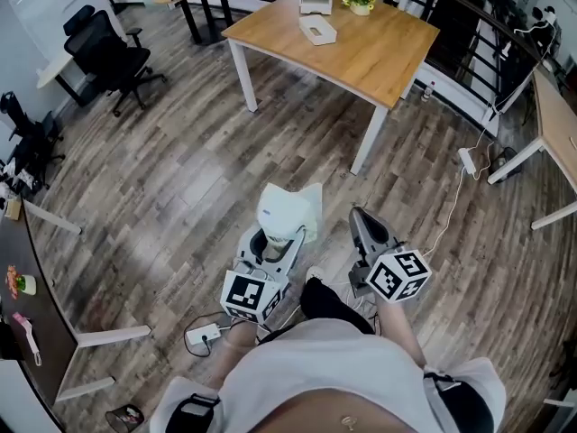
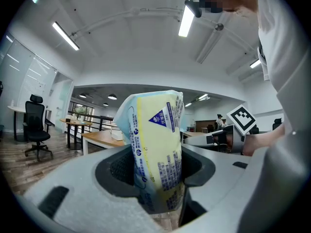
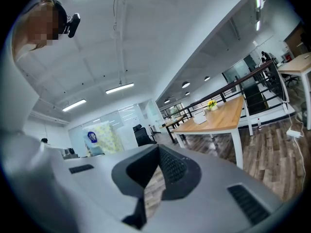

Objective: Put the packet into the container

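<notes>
My left gripper (image 1: 273, 244) clamps pale yellow-and-blue plastic packet (image 2: 156, 149). My right gripper (image 3: 158, 153) closed, empty. White open container (image 1: 317, 31) on light wooden table (image 1: 383, 57) well apart; placing not yet done.

Site was an open-plan office: wooden desks (image 1: 361, 52); swivel chairs (image 1: 113, 57); plank floor (image 1: 180, 179); strip lights (image 2: 65, 35) overhead; power strip (image 1: 466, 160) on floor.

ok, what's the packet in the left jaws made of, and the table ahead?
Packet: looks like thin plastic film, slightly glossy, printed pale yellow with blue text. It creases and bulges where the left gripper pinches it.
Table: top looks like wood or wood-look laminate, matte, with faint grain. Legs are white, probably painted metal.
</notes>
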### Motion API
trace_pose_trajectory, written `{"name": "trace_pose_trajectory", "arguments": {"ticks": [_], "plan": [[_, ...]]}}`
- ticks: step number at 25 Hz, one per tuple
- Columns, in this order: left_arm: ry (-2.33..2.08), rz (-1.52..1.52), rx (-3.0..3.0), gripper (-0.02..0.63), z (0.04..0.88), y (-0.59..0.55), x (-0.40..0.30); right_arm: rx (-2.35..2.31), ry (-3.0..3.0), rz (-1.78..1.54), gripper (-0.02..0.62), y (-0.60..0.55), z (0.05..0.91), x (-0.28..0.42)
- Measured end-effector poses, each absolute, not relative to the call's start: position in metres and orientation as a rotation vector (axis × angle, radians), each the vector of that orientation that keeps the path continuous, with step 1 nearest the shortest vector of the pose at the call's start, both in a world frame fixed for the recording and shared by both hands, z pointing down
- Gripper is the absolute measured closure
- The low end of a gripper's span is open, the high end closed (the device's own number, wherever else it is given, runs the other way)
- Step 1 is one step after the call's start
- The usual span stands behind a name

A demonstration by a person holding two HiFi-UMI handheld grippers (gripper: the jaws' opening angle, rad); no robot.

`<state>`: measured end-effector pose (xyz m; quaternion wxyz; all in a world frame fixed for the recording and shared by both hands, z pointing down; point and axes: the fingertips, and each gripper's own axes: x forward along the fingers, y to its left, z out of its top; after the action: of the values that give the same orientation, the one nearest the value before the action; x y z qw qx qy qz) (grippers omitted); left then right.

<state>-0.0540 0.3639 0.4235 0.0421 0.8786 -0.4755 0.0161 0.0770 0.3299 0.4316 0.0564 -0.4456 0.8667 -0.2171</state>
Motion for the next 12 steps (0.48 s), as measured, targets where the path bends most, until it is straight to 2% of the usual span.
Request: {"name": "trace_pose_trajectory", "arguments": {"ticks": [12], "plan": [[-1.505, 0.043, 2.665, 0.387, 0.423, 0.279, -0.044, -1.295, 2.670, -0.661, 0.584, 0.242, 0.430, 0.084]]}}
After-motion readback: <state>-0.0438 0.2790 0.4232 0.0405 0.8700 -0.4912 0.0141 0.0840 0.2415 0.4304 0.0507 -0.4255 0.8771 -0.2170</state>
